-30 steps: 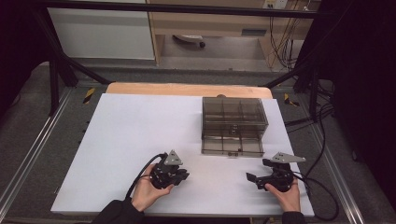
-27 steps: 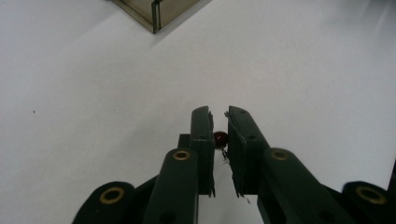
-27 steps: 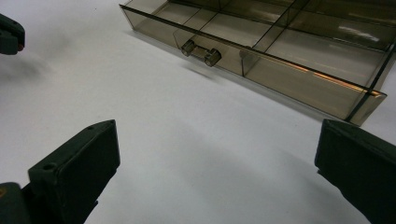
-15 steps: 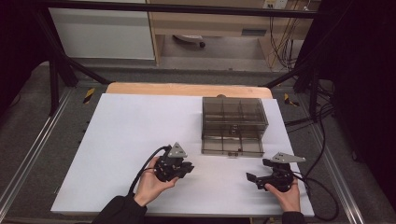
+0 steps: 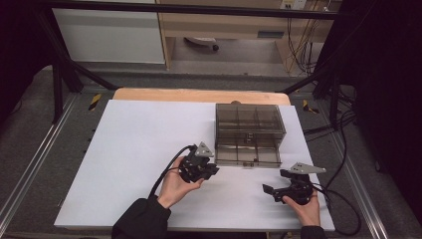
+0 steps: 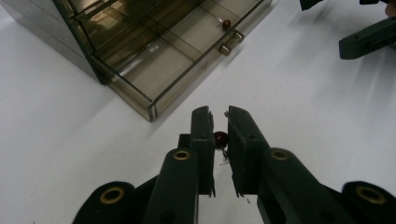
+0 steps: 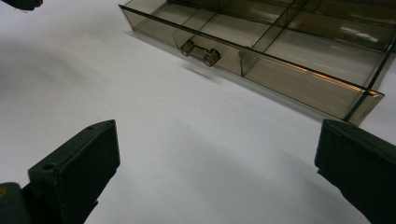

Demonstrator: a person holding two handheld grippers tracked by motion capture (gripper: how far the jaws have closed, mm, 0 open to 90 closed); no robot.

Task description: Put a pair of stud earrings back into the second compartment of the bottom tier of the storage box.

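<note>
The white surface (image 5: pixel 124 149) carries a smoky clear box (image 5: pixel 249 124), the landmark here, with its bottom drawer (image 5: pixel 247 154) pulled out toward the person. Just at the drawer's front left corner hovers the left gripper (image 5: pixel 206 172), jaws pressed nearly together and pinching a small dark red bead (image 6: pixel 220 137) between them. Well off the drawer's right front corner sits the right gripper (image 5: pixel 272 191), low to the surface, jaws spread wide with nothing between them. Inside the drawer, close behind the handle (image 6: pixel 231 42), lies another red bead (image 6: pixel 226 23) in the middle compartment.

It looks like a sorting job, and the step in hand reads as carrying the pinched bead to the drawer. The next move would call for lifting the left gripper over the drawer's front wall, centring above a compartment, then parting the jaws gently so the bead drops without bouncing out.
</note>
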